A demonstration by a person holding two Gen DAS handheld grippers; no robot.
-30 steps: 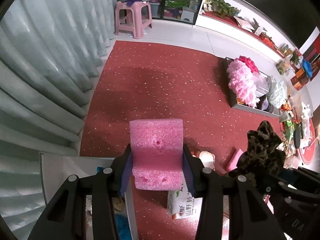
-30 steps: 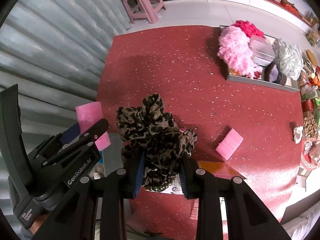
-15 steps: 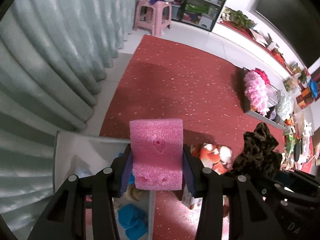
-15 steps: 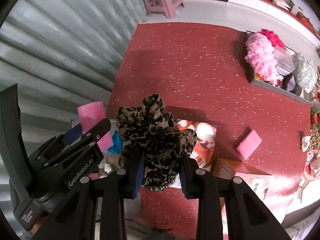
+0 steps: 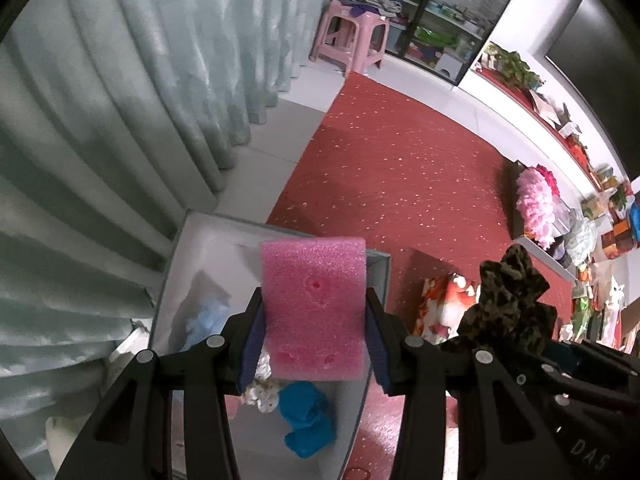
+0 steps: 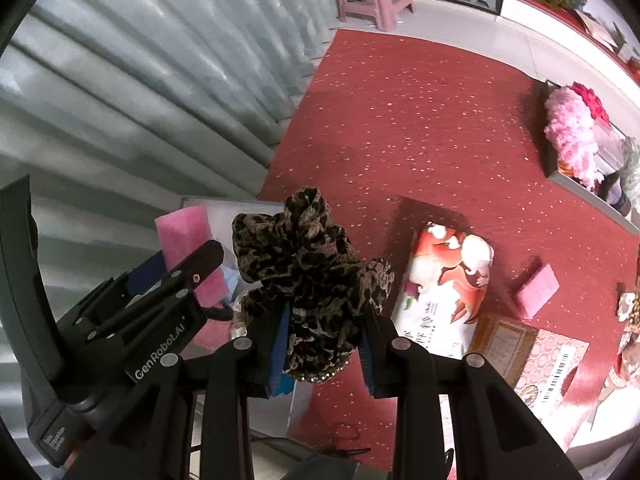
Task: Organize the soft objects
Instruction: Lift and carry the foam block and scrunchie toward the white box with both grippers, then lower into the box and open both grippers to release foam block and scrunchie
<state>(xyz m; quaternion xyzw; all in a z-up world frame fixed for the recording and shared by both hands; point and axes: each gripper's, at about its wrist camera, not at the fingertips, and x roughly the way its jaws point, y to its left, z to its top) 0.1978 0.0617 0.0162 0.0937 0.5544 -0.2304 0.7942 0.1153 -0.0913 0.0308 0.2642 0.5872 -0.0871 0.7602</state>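
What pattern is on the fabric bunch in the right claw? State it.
Leopard print, brown and black, on the fabric bunch gripped by the right claw; clearest in the right wrist view.

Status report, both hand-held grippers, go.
Left hand-held gripper shut on pink foam block, over grey storage box. Right shut on leopard-print fabric scrunchie. Nothing blocking.

Both claws (each gripping its load) have shifted over the grey box [image 5: 378,280].
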